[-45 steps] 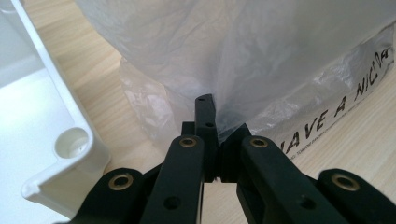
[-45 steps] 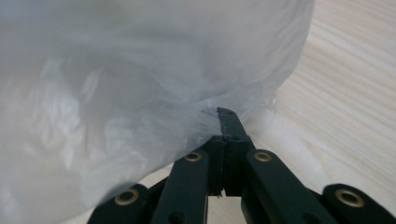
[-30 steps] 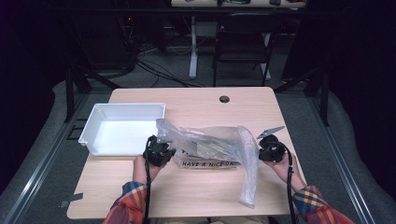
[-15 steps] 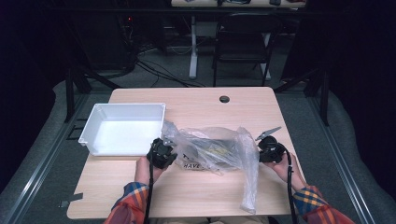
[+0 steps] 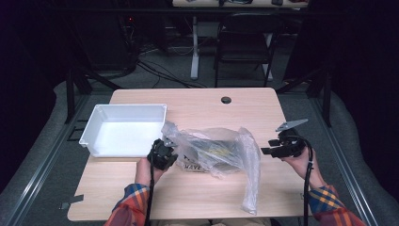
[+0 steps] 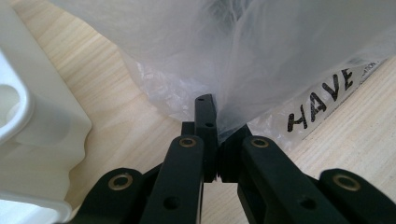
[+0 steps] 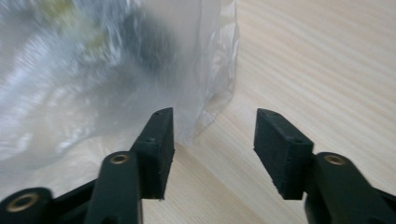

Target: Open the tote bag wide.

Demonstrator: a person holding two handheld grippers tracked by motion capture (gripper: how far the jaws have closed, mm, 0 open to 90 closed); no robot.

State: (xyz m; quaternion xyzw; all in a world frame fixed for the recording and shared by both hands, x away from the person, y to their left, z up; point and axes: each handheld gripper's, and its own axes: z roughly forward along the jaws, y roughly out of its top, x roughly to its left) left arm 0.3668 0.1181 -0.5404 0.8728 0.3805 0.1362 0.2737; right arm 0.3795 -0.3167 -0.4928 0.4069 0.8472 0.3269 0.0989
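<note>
A crumpled clear plastic bag (image 5: 216, 150) printed with "HAVE A NICE DAY" lies on the wooden table (image 5: 197, 197), with dark and yellowish contents blurred inside. My left gripper (image 5: 164, 153) is shut on the bag's left edge; in the left gripper view the film (image 6: 261, 51) is pinched between the closed jaws of that gripper (image 6: 214, 116). My right gripper (image 5: 267, 146) hovers off the bag's right side. Its jaws have just been opening and now stand apart with bare wood between them in the right gripper view (image 7: 215, 135), the bag (image 7: 84, 74) just beyond the left jaw.
A white plastic bin (image 5: 94, 127) stands at the table's left, close behind my left gripper, and its wall (image 6: 28, 126) shows in the left gripper view. A round cable hole (image 5: 226, 100) lies near the far edge. A dark chair (image 5: 244, 42) stands beyond the table.
The right gripper let go of the bag, opened, and drew up and away to the right. The bag's right side dropped slack. The left gripper kept its hold and place.
</note>
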